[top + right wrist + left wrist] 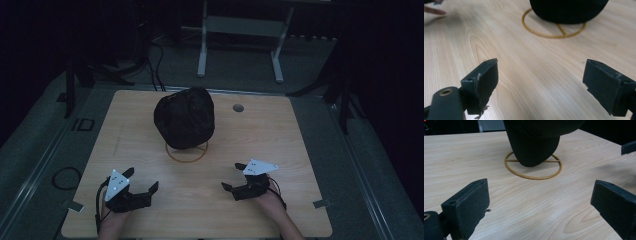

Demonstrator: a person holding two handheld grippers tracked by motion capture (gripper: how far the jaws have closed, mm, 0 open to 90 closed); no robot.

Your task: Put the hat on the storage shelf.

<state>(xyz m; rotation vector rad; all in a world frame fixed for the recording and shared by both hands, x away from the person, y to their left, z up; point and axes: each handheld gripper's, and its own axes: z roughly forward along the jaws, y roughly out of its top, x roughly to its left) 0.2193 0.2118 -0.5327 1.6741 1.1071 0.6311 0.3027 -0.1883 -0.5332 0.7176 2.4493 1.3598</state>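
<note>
black hat (184, 117) beyond both tools

- High view is dim and murky; surroundings beyond the table (250, 150) fall into black.
- Gripper views are brighter; soft glare on wood, near jaws blurred.

Black hat (184, 117), atop gold ring stand (187, 152)

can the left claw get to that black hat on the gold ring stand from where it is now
Probably yes. The left claw is open and faces the black hat on its gold ring stand, with bare table between them and nothing in the way.
</note>
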